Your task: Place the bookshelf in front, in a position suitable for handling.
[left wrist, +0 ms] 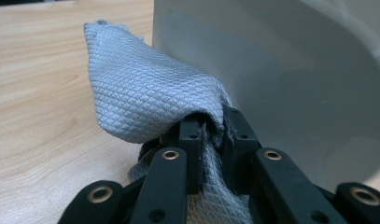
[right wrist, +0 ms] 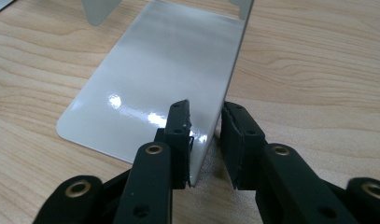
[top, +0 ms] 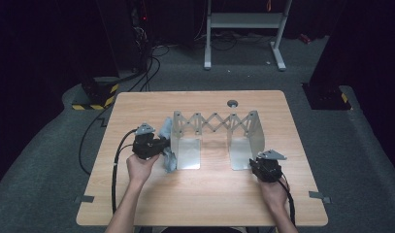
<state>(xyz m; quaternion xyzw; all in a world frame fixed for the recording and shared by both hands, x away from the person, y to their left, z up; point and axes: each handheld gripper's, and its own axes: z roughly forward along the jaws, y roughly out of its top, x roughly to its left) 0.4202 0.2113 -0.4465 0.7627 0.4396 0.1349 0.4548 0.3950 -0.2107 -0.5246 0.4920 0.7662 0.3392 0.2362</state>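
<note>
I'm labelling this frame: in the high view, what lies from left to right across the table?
Left gripper → grey cloth → left plate of the metal rack → right plate → right gripper.

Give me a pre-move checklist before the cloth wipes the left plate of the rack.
1. Cloth pinched in the left hand-held gripper: ok.
2. Cloth touching the left plate of the rack: ok, it lies against the plate.
3. Right hand-held gripper around the right plate edge: ok, one jaw each side.
4. Right jaws clamped firmly on the plate: cannot tell; a gap shows on one side.
5. Rack standing flat on the table: ok.
6. Cables away from the rack: ok.
</note>
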